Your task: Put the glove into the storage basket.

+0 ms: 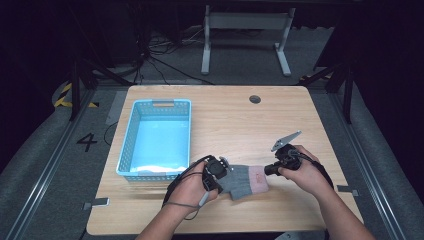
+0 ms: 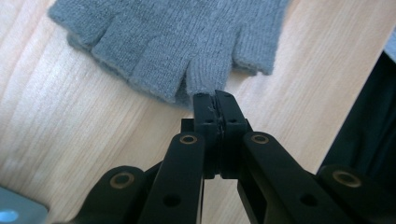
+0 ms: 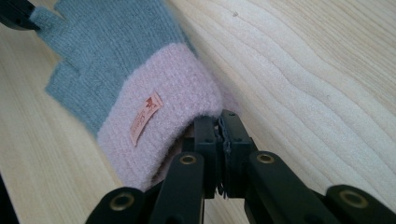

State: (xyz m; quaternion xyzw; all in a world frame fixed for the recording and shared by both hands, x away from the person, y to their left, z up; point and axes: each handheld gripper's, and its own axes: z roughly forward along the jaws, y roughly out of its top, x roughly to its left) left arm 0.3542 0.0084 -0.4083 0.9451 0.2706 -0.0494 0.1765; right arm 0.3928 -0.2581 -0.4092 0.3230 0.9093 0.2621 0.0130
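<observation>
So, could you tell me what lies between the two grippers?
In the high view, the glove spans it, left gripper on a finger, right gripper on its cuff.

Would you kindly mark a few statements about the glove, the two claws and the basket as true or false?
1. The grey knitted fingerless glove with a pink cuff lies inside the light blue plastic basket. False: it lies on the wooden table, right of the basket.
2. The left claw is shut on a finger end of the glove. True.
3. The right claw hangs open above the table. False: it is shut on the pink cuff's edge.
4. The cuff bears a small orange label. True.
5. Each claw holds an opposite end of the glove. True.
</observation>
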